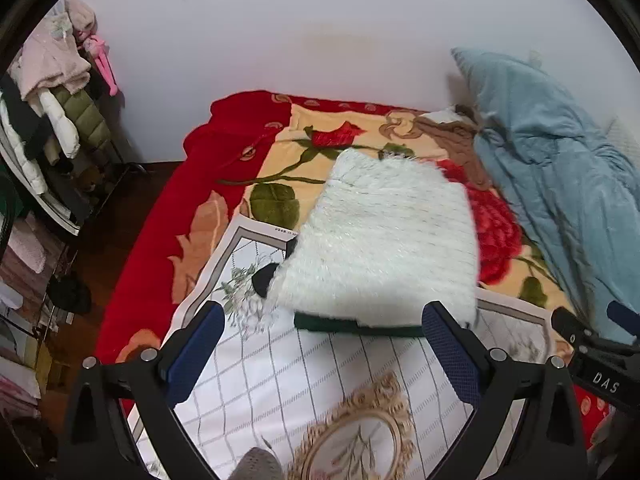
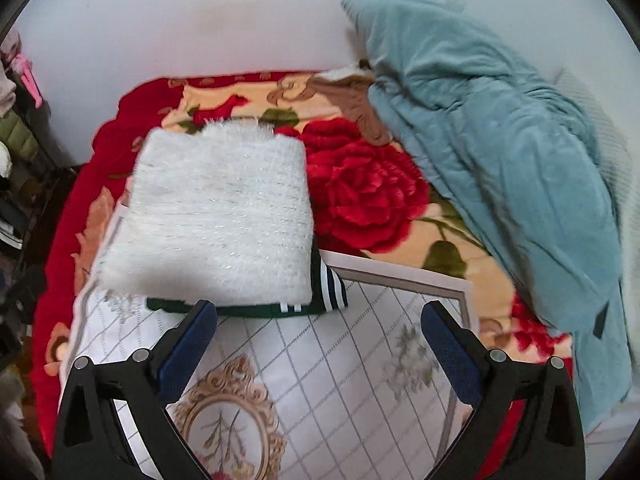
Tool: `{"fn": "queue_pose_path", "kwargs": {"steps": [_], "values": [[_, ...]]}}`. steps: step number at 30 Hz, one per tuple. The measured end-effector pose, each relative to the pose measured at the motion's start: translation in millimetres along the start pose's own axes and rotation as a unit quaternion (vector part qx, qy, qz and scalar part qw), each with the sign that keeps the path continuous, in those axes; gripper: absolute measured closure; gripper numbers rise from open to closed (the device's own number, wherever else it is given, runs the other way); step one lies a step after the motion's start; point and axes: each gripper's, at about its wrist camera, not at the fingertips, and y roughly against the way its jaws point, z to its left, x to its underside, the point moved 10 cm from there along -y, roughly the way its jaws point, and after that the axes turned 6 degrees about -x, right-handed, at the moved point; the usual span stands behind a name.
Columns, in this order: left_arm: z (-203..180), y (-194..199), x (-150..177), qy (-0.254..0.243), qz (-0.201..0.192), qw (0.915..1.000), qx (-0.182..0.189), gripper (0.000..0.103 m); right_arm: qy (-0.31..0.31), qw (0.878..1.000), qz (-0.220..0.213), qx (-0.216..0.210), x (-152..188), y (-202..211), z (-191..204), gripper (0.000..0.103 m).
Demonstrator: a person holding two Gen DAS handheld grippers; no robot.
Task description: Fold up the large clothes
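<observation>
In the left wrist view, the left gripper hangs above the bed with its jaws spread wide and nothing between them. The folded white fuzzy sweater lies at about 12 o'clock from the fingers, stacked on a folded dark green garment whose edge peeks out beneath it. Both rest on a white grid-patterned cloth spread over a red rose blanket. A blue quilt is heaped at 2 o'clock, a clothes rack stands at 9 o'clock, and part of the right gripper shows at 3 o'clock.

In the right wrist view, the right gripper is likewise wide open and empty. The white fuzzy sweater sits at 11 o'clock atop the dark green garment, whose white stripes show at its right corner. The white grid-patterned cloth lies under the fingers, the red rose blanket beyond, and the blue quilt at 2 o'clock.
</observation>
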Motion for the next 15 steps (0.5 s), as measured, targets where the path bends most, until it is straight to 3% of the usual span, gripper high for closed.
{"fn": "queue_pose_path", "kwargs": {"steps": [7,15], "values": [[18.1,102.2,17.7,-0.008,-0.036,0.9993,0.002,0.002,0.003,0.998,-0.046,0.032,24.3,133.3,0.1,0.0],[38.2,207.8,35.0,-0.015,-0.066,0.9977,0.009,0.002,-0.001,0.995,-0.089,0.037,65.3,274.9,9.3,0.0]]}}
